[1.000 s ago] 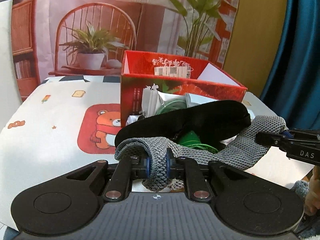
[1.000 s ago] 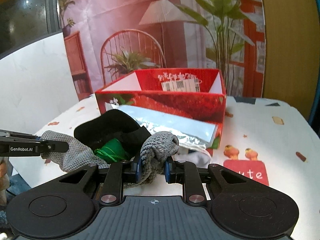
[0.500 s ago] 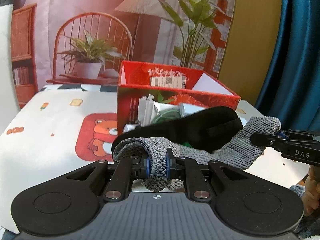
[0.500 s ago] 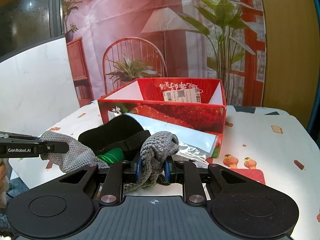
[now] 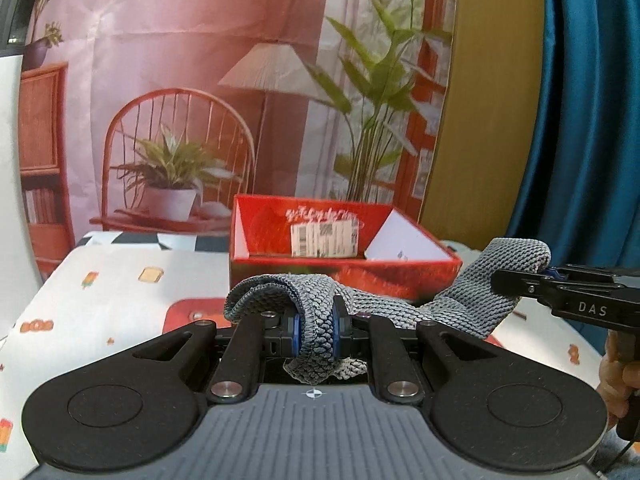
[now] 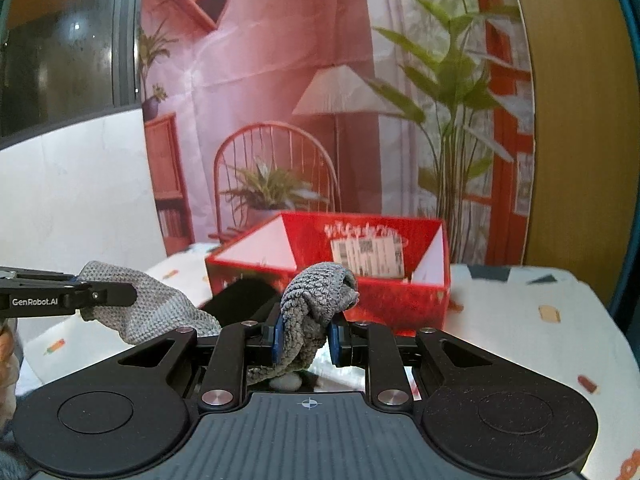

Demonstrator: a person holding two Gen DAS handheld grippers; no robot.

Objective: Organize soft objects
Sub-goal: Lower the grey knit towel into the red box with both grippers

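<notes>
While both grippers' fingers pinch grey knit cloth [image 5: 460, 304] ends, only right wrist view shows black item [image 6: 244, 300].

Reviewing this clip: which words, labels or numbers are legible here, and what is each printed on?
"DAS": side of the right gripper, seen from the left wrist.
"GenRobot.AI": side of the left gripper, seen from the right wrist.
Barcode label and white script inside the red box: too blurred to read.
</notes>
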